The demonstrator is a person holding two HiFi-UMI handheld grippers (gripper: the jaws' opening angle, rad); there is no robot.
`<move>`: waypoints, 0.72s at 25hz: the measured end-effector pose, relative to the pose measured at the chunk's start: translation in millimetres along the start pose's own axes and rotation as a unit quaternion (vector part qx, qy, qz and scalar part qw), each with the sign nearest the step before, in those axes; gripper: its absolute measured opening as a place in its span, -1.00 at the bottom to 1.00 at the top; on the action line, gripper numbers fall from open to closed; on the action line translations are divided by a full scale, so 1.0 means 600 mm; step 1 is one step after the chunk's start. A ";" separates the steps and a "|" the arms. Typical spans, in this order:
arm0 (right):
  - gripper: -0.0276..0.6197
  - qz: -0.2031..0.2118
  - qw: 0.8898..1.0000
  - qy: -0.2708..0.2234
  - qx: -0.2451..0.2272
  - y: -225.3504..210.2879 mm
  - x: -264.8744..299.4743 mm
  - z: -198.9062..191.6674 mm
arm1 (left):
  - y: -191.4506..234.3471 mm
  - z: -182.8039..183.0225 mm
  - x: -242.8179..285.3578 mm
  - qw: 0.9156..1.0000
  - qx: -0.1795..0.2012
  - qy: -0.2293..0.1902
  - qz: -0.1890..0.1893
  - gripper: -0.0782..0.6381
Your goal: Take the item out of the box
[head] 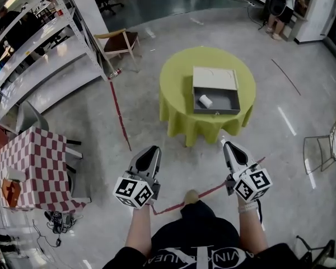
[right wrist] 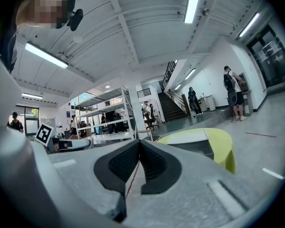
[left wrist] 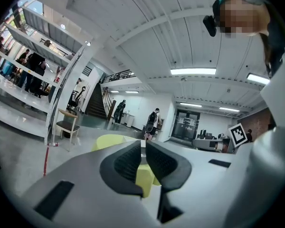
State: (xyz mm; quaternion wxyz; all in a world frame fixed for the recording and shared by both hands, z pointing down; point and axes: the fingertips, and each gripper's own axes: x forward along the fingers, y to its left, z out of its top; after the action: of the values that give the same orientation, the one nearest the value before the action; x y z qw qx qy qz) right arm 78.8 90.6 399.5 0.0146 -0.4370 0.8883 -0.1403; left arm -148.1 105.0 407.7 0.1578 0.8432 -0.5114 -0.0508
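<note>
Head view: a round table [head: 176,102] in a yellow-green cloth is seen well ahead on a grey floor [head: 157,49]; an open box [head: 215,77] lies on it, lid laid back. The left gripper [head: 150,150] and right gripper [head: 231,146] are held out level, well short of the table; both are clenched, with nothing between the jaws. The item [head: 205,101], a small white roll, rests inside the box near its left wall.

The step in hand is judged to be the approach. It would be done well if the table were met squarely; one gripper's jaws should be spread before the box is entered; the roll should be taken from above, across its width, so that it is not pushed against the wall; the box could be steadied by the other gripper.

No brand or label is seen on the box; the cubes [head: 135,192] carry only black-and-white square markers; white letters on the black shirt [head: 201,245] are cut off and cannot be read whole.
</note>
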 end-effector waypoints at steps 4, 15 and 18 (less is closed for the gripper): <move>-0.90 0.007 1.000 0.002 0.006 -0.021 0.029 0.001 | 0.011 0.003 0.034 1.000 0.002 0.006 0.002 -0.69; -0.90 -0.006 1.000 0.002 0.013 -0.094 0.050 0.009 | -0.003 0.003 0.122 1.000 0.008 0.011 -0.020 -0.69; -0.90 -0.015 1.000 0.000 0.026 -0.112 0.052 0.006 | -0.007 -0.001 0.133 0.999 0.016 0.022 -0.026 -0.69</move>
State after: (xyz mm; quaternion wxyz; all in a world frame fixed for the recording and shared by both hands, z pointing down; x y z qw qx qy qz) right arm 111.9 26.3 416.6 0.0235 -0.4494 0.8780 -0.1634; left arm -106.5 36.8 413.2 0.1543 0.8595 -0.4865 -0.0286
